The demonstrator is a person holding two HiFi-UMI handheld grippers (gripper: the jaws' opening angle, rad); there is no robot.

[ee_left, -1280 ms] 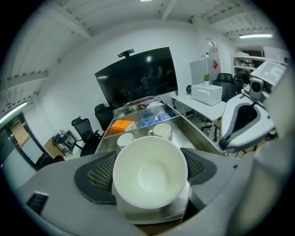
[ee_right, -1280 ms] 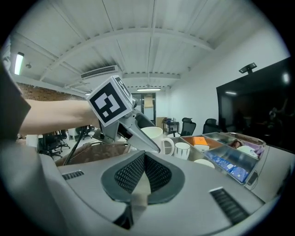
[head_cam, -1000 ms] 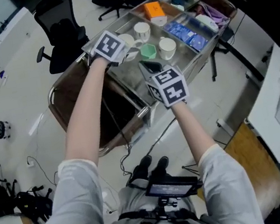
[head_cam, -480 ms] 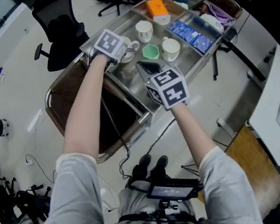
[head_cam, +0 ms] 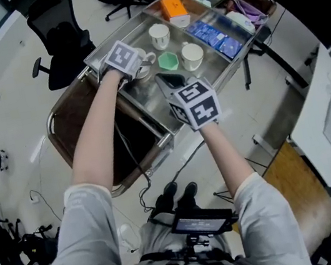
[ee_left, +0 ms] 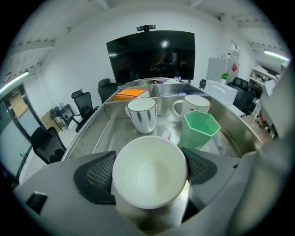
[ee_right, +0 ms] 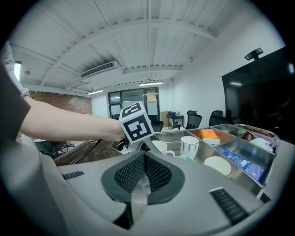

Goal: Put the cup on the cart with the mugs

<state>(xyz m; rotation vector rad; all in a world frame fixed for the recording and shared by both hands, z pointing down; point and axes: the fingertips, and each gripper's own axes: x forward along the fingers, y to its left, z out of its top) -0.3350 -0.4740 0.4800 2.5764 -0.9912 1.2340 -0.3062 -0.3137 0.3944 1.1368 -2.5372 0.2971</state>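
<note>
While the left gripper (ee_left: pixel 148 174) reaches over the near end of the steel cart (head_cam: pixel 165 136), its jaws stand wide and pinch a plain white cup (ee_left: pixel 150 168), one dark meshed pad on each side of the cup's wall. The cup sits upright with its mouth open to the camera and nothing inside it. It is low over the cart's top tray, though no view settles whether its base touches the steel.

Just beyond the cup, on the same tray, stand three other vessels. A white mug with blue marks (ee_left: pixel 142 114) is ahead and slightly left. A green six-sided cup (ee_left: pixel 199 129) is ahead to the right, the nearest of the three to the held cup. A second white mug (ee_left: pixel 193 105) stands behind the green one. Farther along the cart, past a divider, lies an orange box (ee_left: pixel 131 94), and the head view shows blue packets (head_cam: pixel 211 32) in a compartment to the right of the mugs.

The right gripper (ee_right: pixel 144 175) hangs back from the tray, nearer the person, with its jaws pressed together and nothing between them. A large dark screen (ee_left: pixel 151 55) hangs on the wall beyond the cart, and a black office chair (head_cam: pixel 60 36) stands on the floor to the left.
</note>
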